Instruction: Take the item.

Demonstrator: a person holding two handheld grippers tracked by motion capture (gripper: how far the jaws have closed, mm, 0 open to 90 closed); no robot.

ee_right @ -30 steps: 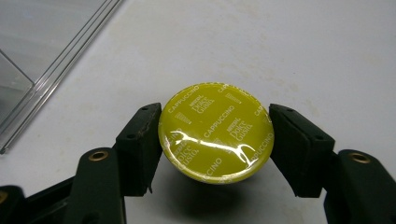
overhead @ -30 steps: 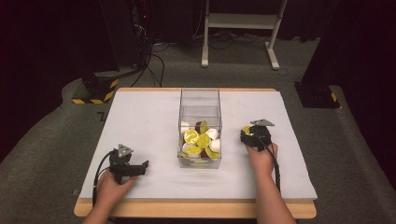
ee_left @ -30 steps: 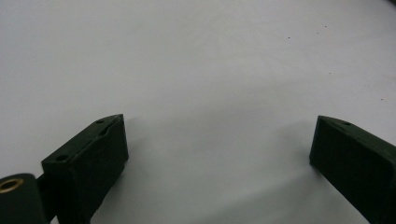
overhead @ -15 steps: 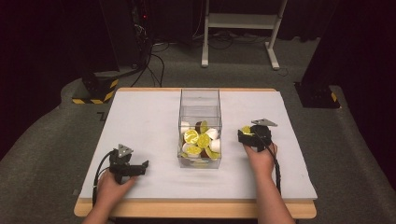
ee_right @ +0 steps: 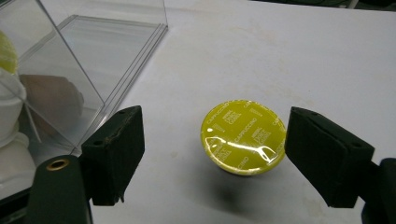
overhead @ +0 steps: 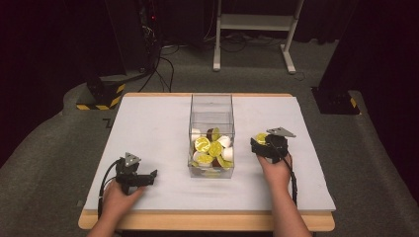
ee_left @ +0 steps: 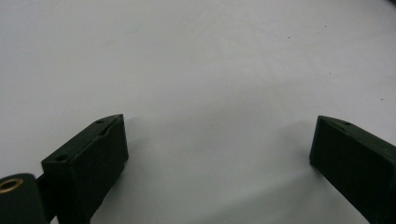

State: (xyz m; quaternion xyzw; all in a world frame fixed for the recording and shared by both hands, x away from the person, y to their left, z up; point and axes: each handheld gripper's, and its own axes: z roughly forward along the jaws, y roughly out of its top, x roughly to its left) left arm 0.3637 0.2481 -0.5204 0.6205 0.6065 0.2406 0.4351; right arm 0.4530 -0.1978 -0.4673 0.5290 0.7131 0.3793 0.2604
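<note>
- Where the clear box [overhead: 211, 136] stands mid-counter [overhead: 148, 123], bare white surface spreads wide to both sides of it.
- Right claw [ee_right: 212, 154], just right of the box, has its jaws spread apart around a capsule [ee_right: 243, 136], touching neither side.
- That capsule sits on the counter beside the box wall, its yellow foil lid printed "cappuccino".
- Left claw [ee_left: 217, 149], well left of the box near the front edge, gapes over bare counter.
- Inside the box lie yellow-lidded, white and brown capsules.
</note>
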